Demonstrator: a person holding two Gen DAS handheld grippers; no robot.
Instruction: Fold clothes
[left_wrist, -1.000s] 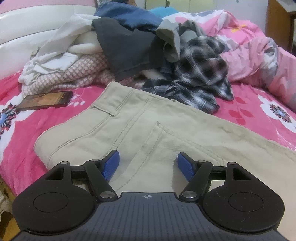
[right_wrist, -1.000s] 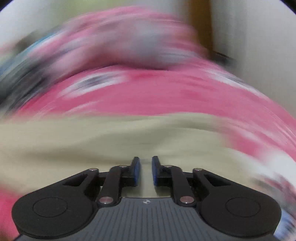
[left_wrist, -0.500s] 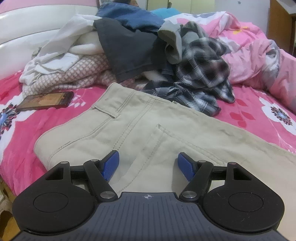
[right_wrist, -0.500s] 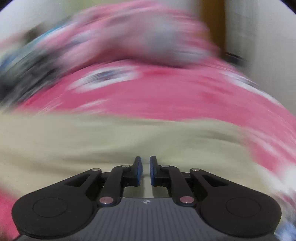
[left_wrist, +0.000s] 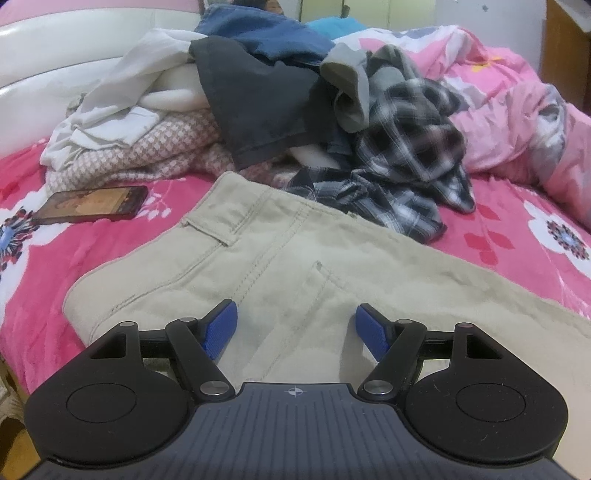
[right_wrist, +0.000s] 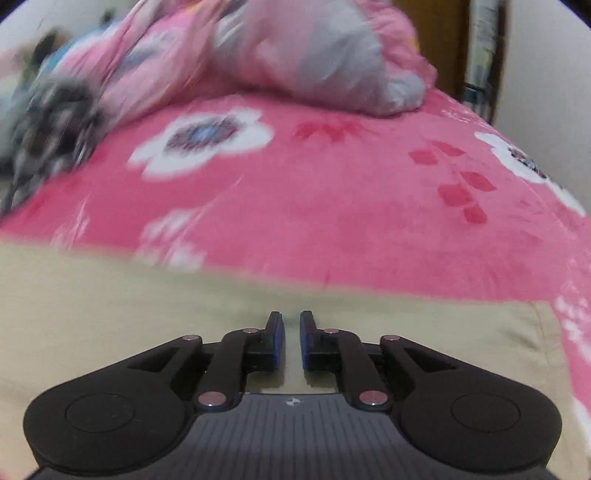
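Note:
Beige trousers (left_wrist: 280, 258) lie flat on the pink flowered bed, waistband toward the far left. My left gripper (left_wrist: 295, 321) is open and hovers over the trousers near the back pocket. In the right wrist view the trouser leg (right_wrist: 147, 295) runs across the frame, its hem at the right. My right gripper (right_wrist: 291, 325) is nearly closed just above the leg; a narrow gap shows between the blue pads and I see no cloth in it.
A pile of unfolded clothes (left_wrist: 258, 96) lies behind the trousers, with a plaid shirt (left_wrist: 399, 147) at its right. A phone (left_wrist: 92, 203) lies on the bed at left. A crumpled pink duvet (right_wrist: 295, 51) sits at the back. The white headboard (left_wrist: 55, 55) is far left.
The left gripper has held almost still. The right gripper has moved fast along the trouser leg, its view now steadier and showing the hem; its jaws stay nearly closed.

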